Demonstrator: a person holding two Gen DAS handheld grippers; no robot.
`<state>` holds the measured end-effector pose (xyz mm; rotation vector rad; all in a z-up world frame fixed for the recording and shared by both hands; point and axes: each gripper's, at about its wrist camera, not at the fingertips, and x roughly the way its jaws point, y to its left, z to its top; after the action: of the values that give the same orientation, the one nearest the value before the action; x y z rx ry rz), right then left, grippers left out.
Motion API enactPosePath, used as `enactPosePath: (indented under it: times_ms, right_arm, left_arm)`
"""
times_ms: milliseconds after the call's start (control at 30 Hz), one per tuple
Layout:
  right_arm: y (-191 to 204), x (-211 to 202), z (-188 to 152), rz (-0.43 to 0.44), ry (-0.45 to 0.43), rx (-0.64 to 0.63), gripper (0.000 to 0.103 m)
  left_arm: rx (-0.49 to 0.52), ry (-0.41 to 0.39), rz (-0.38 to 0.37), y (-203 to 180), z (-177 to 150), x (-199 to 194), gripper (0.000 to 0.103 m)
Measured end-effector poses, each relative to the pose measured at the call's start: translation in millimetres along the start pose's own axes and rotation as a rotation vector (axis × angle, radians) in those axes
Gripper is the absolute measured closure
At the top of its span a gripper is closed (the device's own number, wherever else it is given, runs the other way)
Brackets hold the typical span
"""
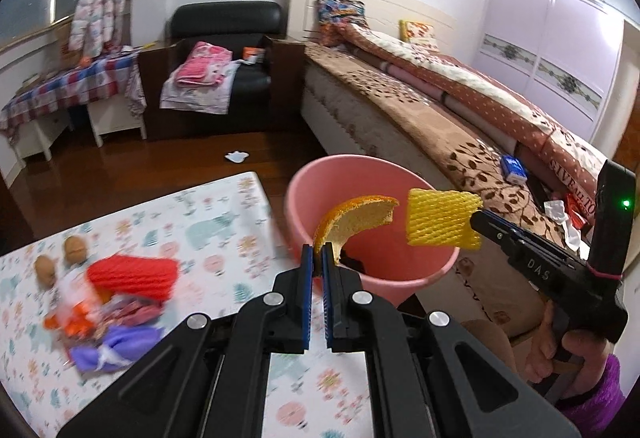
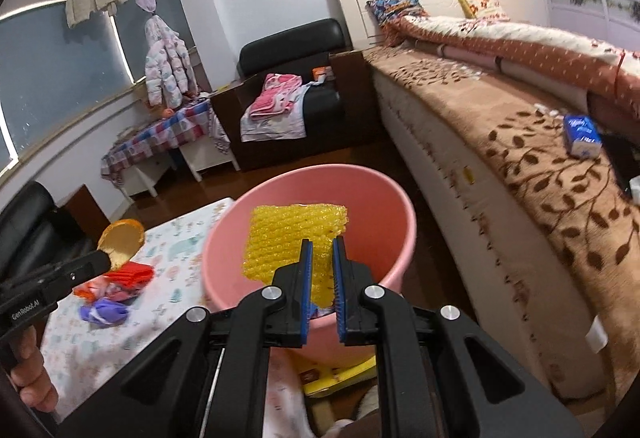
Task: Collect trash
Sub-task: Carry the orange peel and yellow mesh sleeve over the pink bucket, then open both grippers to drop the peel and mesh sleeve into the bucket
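My left gripper [image 1: 318,252] is shut on an orange peel [image 1: 356,218] and holds it over the rim of a pink bucket [image 1: 316,174]. My right gripper [image 2: 322,246] is shut on a yellow foam fruit net [image 2: 294,238] and holds it above the same pink bucket [image 2: 384,206]. In the left wrist view the right gripper [image 1: 476,218] comes in from the right with the yellow net [image 1: 442,218]. In the right wrist view the left gripper [image 2: 106,258] shows at the left with the peel [image 2: 122,242]. A red foam net [image 1: 134,274], wrappers and a purple bag [image 1: 112,350] lie on the patterned table.
Two walnuts [image 1: 60,258] lie on the patterned table [image 1: 208,230]. A bed [image 1: 440,110] with a brown blanket runs along the right, with a blue tissue pack [image 2: 582,136] on it. A black armchair [image 1: 224,70] and a white scrap [image 1: 237,156] on the wooden floor lie behind.
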<state>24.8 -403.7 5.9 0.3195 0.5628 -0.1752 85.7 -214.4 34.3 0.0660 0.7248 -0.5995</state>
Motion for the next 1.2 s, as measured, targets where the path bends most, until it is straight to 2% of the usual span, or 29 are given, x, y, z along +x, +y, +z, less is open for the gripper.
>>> enactPosePath:
  times_ms: [200,467,900,1000,1067,1100,1200]
  right_arm:
    - [-3,9,0,-0.034,0.000,-0.037,0.093]
    - [-5,17,-5,-0.057,0.009,-0.057,0.093]
    - [-3,22,-7,-0.056,0.021,-0.057,0.093]
    - [-4,25,-7,-0.051,0.036,-0.053,0.093]
    - [-5,28,-7,-0.042,0.053,-0.041,0.092]
    - [-6,29,-7,-0.039,0.059,-0.034,0.092]
    - [-7,29,-8,-0.024,0.065,-0.016,0.090]
  left_arm:
    - [0.031,0.045,-0.034,-22,6,36,0.099]
    - [0.026,0.107,-0.031,-31,7,73,0.099]
    - [0.008,0.147,-0.015,-27,2,90,0.098]
    - [-0.005,0.145,-0.030,-24,2,88,0.092]
    - [-0.009,0.138,-0.034,-22,2,85,0.084]
    - [-0.014,0.131,-0.035,-21,2,83,0.075]
    - [-0.030,0.109,-0.036,-18,3,76,0.070]
